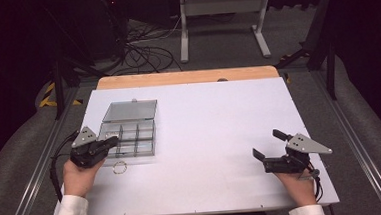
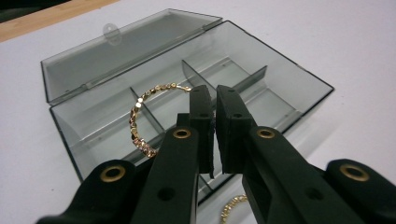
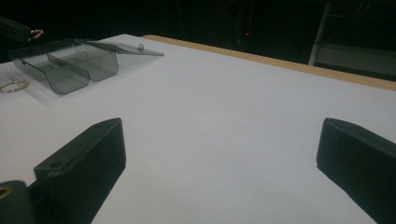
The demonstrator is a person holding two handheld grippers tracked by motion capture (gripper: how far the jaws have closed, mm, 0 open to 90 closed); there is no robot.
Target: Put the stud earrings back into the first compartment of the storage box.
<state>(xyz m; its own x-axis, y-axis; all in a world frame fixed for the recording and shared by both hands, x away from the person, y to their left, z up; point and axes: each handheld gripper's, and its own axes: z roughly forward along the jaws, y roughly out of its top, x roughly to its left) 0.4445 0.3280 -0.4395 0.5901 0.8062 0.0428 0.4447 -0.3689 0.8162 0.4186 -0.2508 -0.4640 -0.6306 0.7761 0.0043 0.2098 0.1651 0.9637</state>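
Note:
A clear grey compartment box point(image 1: 130, 133) stands open at the table's left, its lid point(image 1: 130, 110) laid back. My left gripper point(image 1: 113, 140) hovers over the box's front left corner, shut on a gold bead bracelet point(image 2: 138, 114) that arcs out to the left of the jaws above the compartments. A second gold bracelet point(image 1: 120, 167) lies flat on the white table just in front of the box, seen too under the jaws point(image 2: 233, 206). My right gripper point(image 1: 266, 143) is far off at the right near the front edge, jaws wide open with nothing between them point(image 3: 222, 130).
The white tabletop point(image 1: 210, 131) has a wooden strip point(image 1: 186, 77) along its far edge. Beyond it stand a grey metal frame point(image 1: 223, 20) and loose cables on the floor. From the right gripper, the box point(image 3: 65, 63) and the lying bracelet point(image 3: 14, 86) sit far left.

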